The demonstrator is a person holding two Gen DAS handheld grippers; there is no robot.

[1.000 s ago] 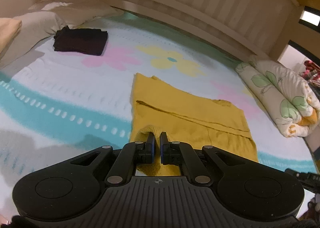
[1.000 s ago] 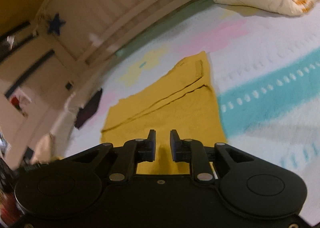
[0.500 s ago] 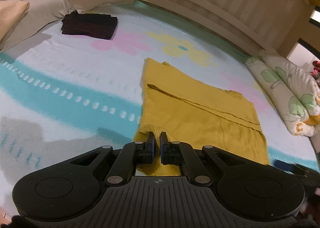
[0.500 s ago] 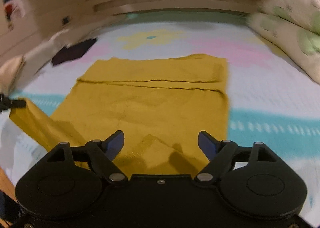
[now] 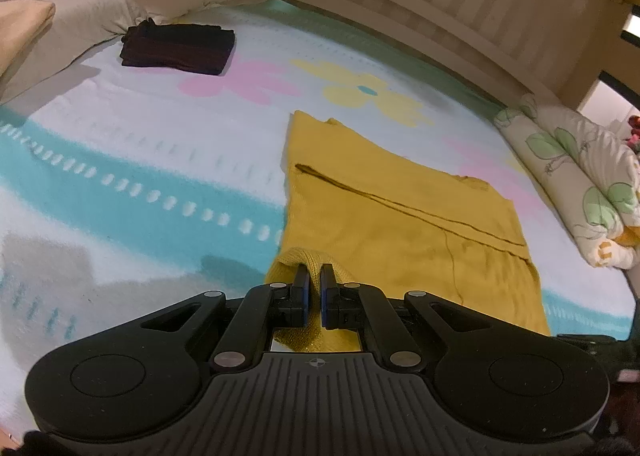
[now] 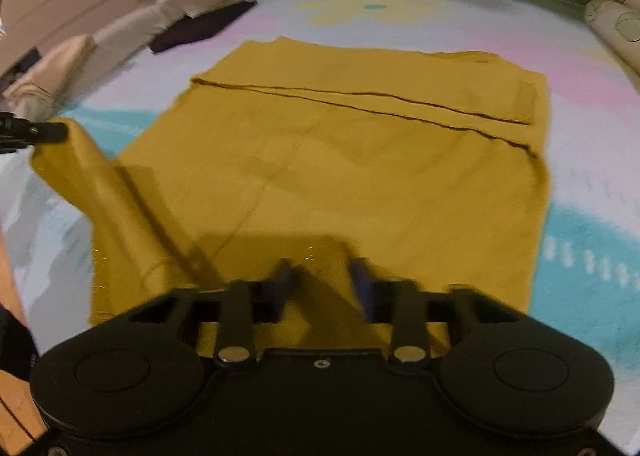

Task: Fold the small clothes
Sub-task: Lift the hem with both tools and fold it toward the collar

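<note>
step: near edge being gripped | left gripper (image 5: 314, 280): being kept clamped on yellow garment (image 5: 396, 224) corner | right gripper (image 6: 322, 282): jaws just being closed on near hem, after being swung round | garment: being lifted off bed (image 5: 160, 144), ready for folding

Left gripper (image 5: 314, 276) is pinched tight on a bunched corner of the mustard-yellow knitted garment (image 5: 404, 232), lifting that corner just off the bed. The rest of it lies flat on the white bedspread with pink and yellow flowers and a teal stripe (image 5: 160, 144). Far back left, a folded dark maroon cloth (image 5: 178, 49) sits beside a cream pillow (image 5: 92, 18). At right, a rolled floral quilt (image 5: 580, 176).
</note>
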